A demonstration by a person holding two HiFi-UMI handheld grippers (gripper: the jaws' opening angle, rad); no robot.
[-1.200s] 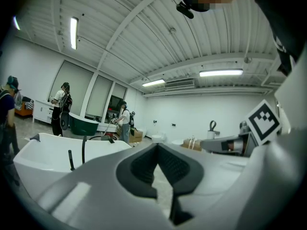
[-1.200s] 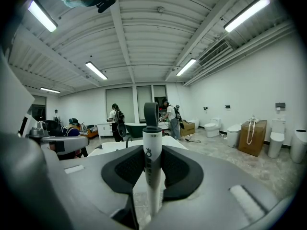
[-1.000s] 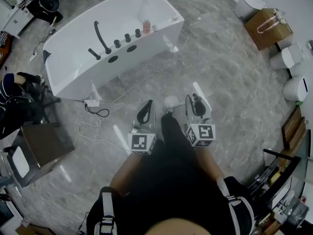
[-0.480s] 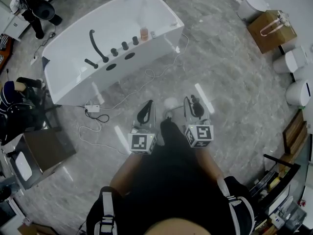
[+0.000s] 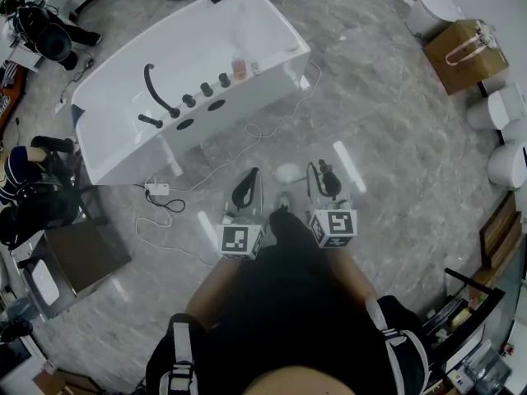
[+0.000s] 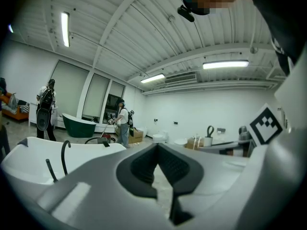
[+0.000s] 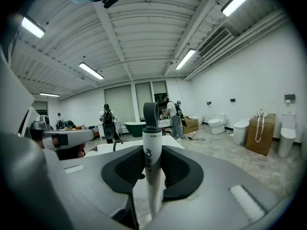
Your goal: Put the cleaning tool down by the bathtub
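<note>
The right gripper point(image 5: 324, 179) pinches the cleaning tool point(image 7: 151, 147), its handle standing straight up. The bathtub point(image 5: 255, 85) sits ahead, to the left. The left gripper point(image 5: 244, 189) is pressed together, empty.

Open floor point(image 5: 387, 134) beside the tub point(image 5: 247, 23), clutter at the edges

The stretch of floor along the tub's near side is mostly bare and wide enough to pass. A white cable point(image 5: 251, 129) trails across it to a power strip point(image 5: 156, 189) near the tub. A box point(image 5: 461, 52) and toilets point(image 5: 494, 109) line the right edge. A cabinet point(image 5: 78, 257) and a seated person point(image 5: 25, 179) crowd the left.
</note>
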